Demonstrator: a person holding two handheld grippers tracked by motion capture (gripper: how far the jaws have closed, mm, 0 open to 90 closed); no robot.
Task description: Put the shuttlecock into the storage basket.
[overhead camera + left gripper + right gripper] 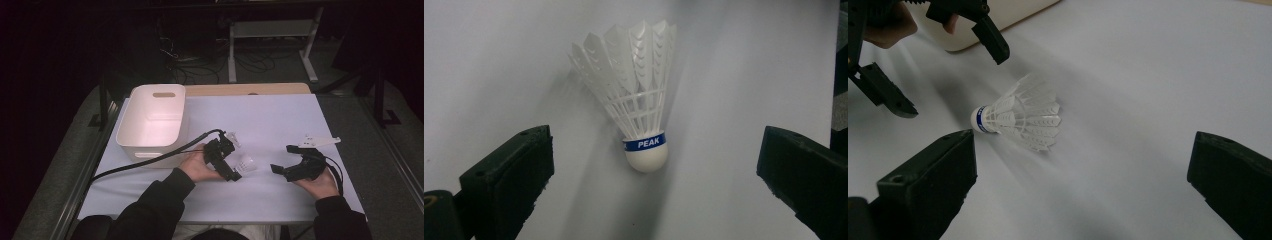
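We see the shuttlecock [640, 100] lying on the bench [280, 120]. Our left claw [651, 175] gapes wide just before it. Our right claw [1083, 185] is released too.

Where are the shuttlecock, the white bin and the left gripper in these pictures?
shuttlecock [646, 157]: left gripper view, on its round cork base.
white bin [131, 120]: high view, on its left rim.
left gripper [231, 156]: high view, midway between its open fingertips.
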